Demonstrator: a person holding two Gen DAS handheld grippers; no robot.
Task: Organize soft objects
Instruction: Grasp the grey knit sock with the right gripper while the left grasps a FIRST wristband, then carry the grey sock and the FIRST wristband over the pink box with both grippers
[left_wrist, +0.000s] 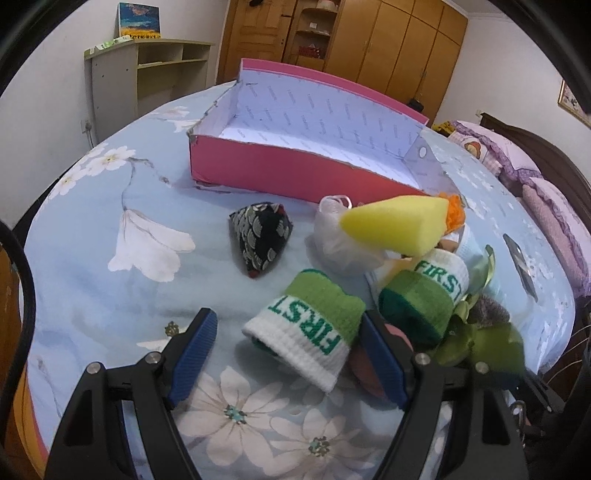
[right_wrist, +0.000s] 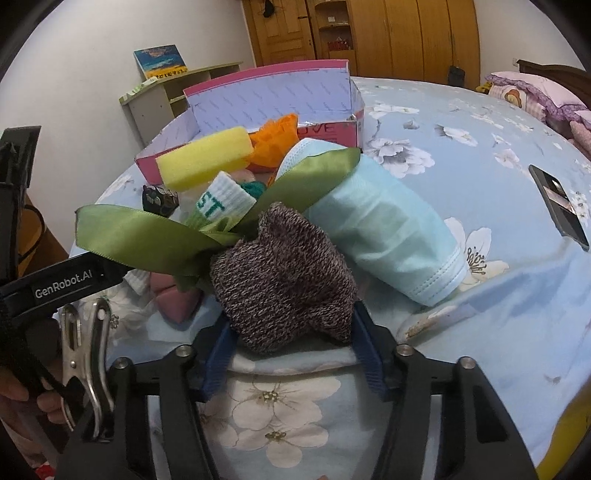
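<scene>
right hand-held gripper (right_wrist: 291, 354) clamps knit sock (right_wrist: 284, 280) | ribbon (right_wrist: 155, 236) overlaps it

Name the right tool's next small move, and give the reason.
Probably finish squeezing, then lift. The right tool has its blue pads at both sides of the brown knit piece, which lies between them on the bed. The pink box stands open and looks empty beyond the pile, so it seems the place to carry it.

light: soft, even indoor | edges: fisheye-bent, dark-vignetted | blur: slight
</scene>
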